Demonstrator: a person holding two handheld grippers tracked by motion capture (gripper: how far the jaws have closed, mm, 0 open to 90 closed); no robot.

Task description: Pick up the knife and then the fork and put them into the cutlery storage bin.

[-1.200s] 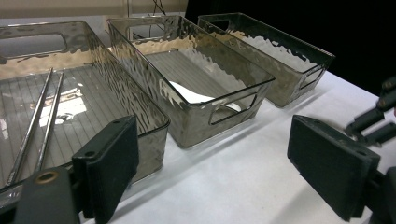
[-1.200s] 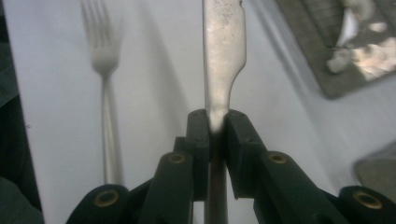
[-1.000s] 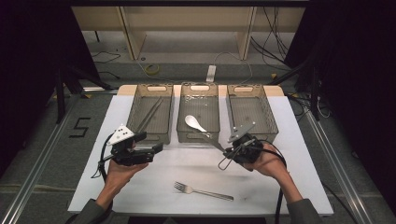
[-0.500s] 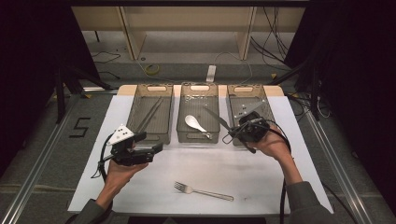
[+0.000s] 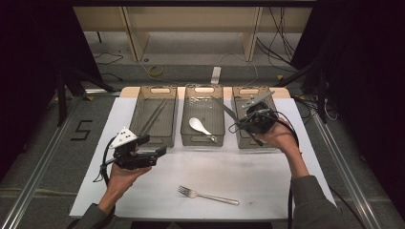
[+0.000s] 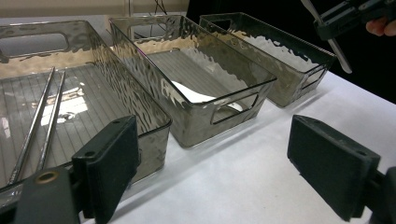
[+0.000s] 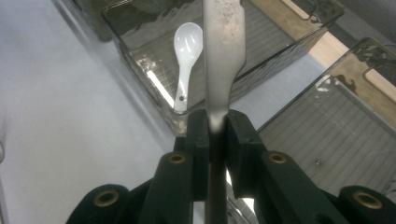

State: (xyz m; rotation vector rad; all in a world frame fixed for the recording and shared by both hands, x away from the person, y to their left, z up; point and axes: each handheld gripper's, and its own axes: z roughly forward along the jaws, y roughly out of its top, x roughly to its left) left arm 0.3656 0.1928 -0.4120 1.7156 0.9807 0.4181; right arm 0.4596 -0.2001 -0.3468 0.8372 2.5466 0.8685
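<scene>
Dull brushed-metal knife (image 7: 223, 56), glossy white ceramic-looking spoon (image 7: 186, 51), shiny metal chopsticks (image 6: 39, 121), smoky translucent rippled plastic bins (image 6: 219, 88) with ribbed floors, matt black right claw (image 7: 217, 128) pads, smooth matt white worktop (image 5: 267, 171), shiny metal fork (image 5: 207, 194)

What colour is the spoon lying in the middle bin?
White, glossy ceramic spoon; clearest in the right gripper view.

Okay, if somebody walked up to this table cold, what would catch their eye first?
Probably the right gripper, raised over the right-hand bin at the far side of the table with its jaws clamped on a table knife. Next, the white spoon lying in the middle bin and the fork alone on the white sheet near the front edge. The left gripper hovers open in front of the left bin, which holds metal chopsticks.
</scene>
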